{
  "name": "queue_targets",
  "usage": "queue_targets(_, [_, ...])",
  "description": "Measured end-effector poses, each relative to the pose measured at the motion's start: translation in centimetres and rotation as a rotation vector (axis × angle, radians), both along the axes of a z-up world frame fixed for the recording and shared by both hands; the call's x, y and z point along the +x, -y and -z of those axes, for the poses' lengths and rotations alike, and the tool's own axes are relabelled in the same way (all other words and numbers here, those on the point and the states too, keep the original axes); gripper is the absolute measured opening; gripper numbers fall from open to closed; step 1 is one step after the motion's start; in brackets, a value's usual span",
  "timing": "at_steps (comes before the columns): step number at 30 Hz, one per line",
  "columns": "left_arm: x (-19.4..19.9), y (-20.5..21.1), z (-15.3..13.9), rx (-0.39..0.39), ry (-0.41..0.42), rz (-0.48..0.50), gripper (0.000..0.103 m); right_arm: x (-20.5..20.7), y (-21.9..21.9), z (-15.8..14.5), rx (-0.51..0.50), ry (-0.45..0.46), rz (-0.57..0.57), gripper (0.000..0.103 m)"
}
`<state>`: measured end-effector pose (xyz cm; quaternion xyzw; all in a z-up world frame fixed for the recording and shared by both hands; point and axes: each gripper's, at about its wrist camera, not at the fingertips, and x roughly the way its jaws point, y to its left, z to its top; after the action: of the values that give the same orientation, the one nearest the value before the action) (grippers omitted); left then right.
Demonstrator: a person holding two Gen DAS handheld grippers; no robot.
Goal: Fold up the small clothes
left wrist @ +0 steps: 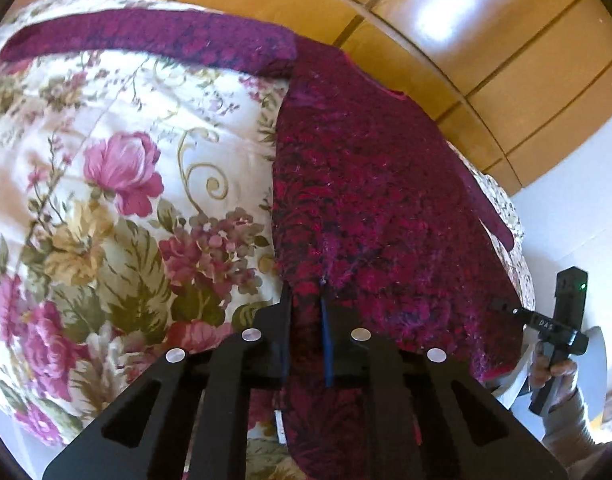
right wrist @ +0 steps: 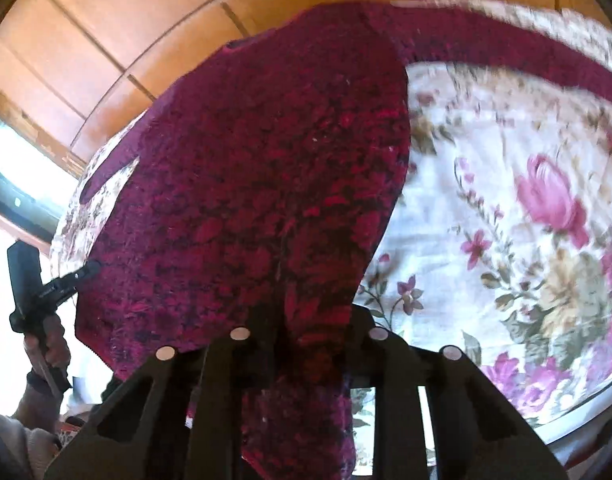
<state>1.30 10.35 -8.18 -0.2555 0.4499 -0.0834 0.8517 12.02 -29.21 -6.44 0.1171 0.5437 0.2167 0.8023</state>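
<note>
A fuzzy crimson-and-dark knitted sweater lies spread on a white bedspread printed with pink roses, one sleeve stretched across the far edge. The left gripper has its narrow-set fingers pinched on the sweater's near hem. Further right, the right gripper likewise clamps a bunched fold of that hem.

White letters reading "DAS" are printed on the black finger of the right gripper seen from the left wrist; no other text is legible.
</note>
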Motion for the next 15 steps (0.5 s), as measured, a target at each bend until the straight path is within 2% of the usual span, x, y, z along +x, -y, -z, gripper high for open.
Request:
queue_targets(4, [-1.5,-0.3,-0.4,0.037,-0.009,0.023,0.01,-1.2,0.5,-1.6,0.025,0.016,-0.04,0.019])
queue_targets(8, [-2.3,-0.2,0.5,0.062,-0.044,0.013,0.012,-0.5,1.0,0.9,0.042,-0.048,-0.041,0.02])
queue_targets(11, [-1.7,-0.1,-0.7,0.09,-0.043,0.002,0.021,0.5,1.6,1.9,0.074,-0.087,-0.012,0.033])
queue_targets(12, [-1.5,0.0,-1.3,0.119,-0.028,-0.003,0.029,0.7,2.1,1.6,0.078,-0.077,-0.006,0.046])
queue_targets(14, [-0.8,0.2,-2.9,0.176,0.02,-0.024,0.041,1.8,4.0,0.6,0.084,-0.028,0.055,0.064])
queue_targets(15, [-0.3,0.3,-3.5,0.184,0.035,-0.031,0.044,2.7,5.4,0.2,0.097,-0.005,0.109,0.065])
